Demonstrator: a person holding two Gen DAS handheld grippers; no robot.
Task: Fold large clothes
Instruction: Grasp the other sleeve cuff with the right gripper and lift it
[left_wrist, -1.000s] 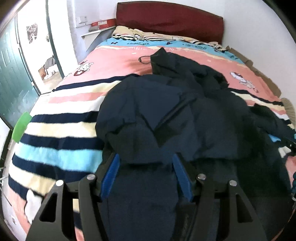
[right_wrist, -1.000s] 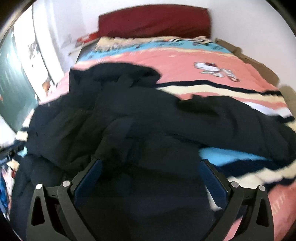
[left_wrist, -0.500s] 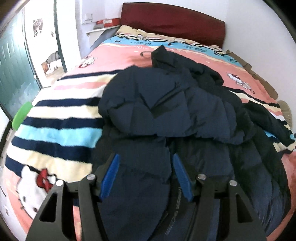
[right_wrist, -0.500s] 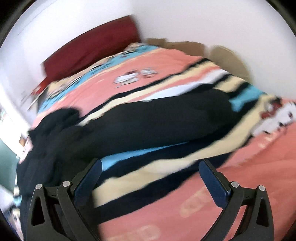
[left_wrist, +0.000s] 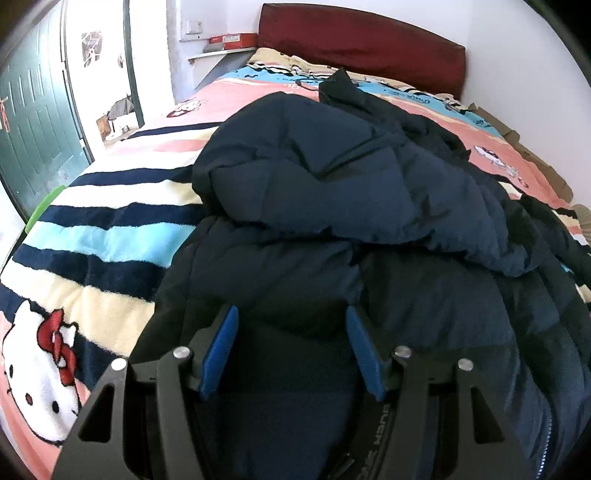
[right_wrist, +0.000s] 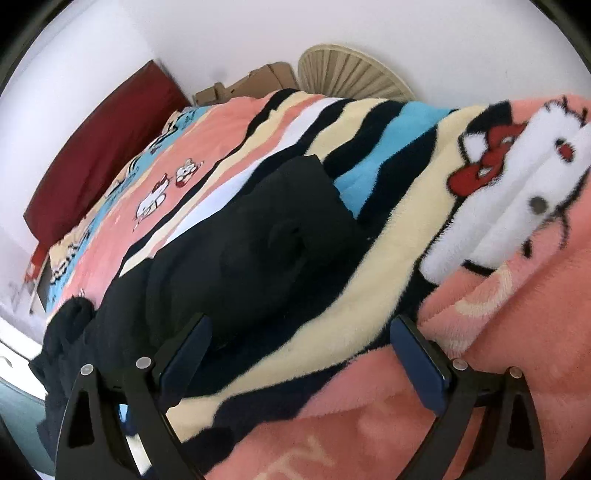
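A large dark navy padded jacket (left_wrist: 332, 192) lies bunched on a striped pink, cream and blue blanket (left_wrist: 110, 236). One sleeve is thrown across its body. My left gripper (left_wrist: 291, 347) is partly open, its blue pads either side of a fold of jacket fabric near the hem, not pinching it. In the right wrist view the jacket's other sleeve (right_wrist: 258, 247) stretches out flat across the blanket (right_wrist: 461, 192). My right gripper (right_wrist: 301, 350) is wide open and empty, low over the blanket just short of that sleeve.
A dark red headboard (left_wrist: 362, 40) and a white wall stand at the far end of the bed. A green door (left_wrist: 33, 122) and doorway are to the left. Cardboard (right_wrist: 251, 81) and a round fan (right_wrist: 351, 74) sit between bed and wall.
My left gripper has pulled back toward the foot of the bed, with more blanket showing. My right gripper has swung right off the jacket body toward the outstretched sleeve, staying open.
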